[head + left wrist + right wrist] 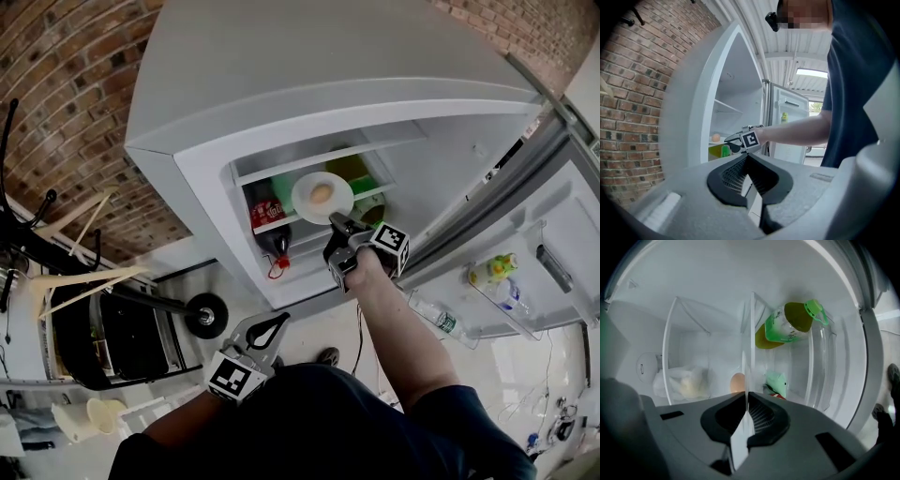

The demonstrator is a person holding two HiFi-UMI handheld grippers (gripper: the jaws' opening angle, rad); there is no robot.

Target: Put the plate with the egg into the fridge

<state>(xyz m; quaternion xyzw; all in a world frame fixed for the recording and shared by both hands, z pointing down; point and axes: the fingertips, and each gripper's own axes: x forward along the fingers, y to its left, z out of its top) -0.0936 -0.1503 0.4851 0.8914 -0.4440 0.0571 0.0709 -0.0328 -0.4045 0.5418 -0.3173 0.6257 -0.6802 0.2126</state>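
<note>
The plate point(305, 200) with the egg point(322, 193) on it is inside the open fridge point(281, 84), at the front edge of the upper shelf. I honestly can't tell if it's resting on the shelf. The right gripper point(336, 223) has its jaws pinched narrow on the plate's near rim, and its own view shows the rim edge-on between them.

Stuff around it: a dark bottle with a red label point(269, 230) sits just left of and below the plate. A green-capped bottle point(787, 326) of yellowish liquid lies deeper in, and there's a white bag point(686, 384) at the back.

The door point(553, 244) hangs open on the right, with a yellow-green thing point(494, 269) and a clear bottle point(434, 316) in its racks.

The left gripper point(272, 326) is well back by the person's body, jaws together on nothing. There's a brick wall point(75, 112) to the left.
</note>
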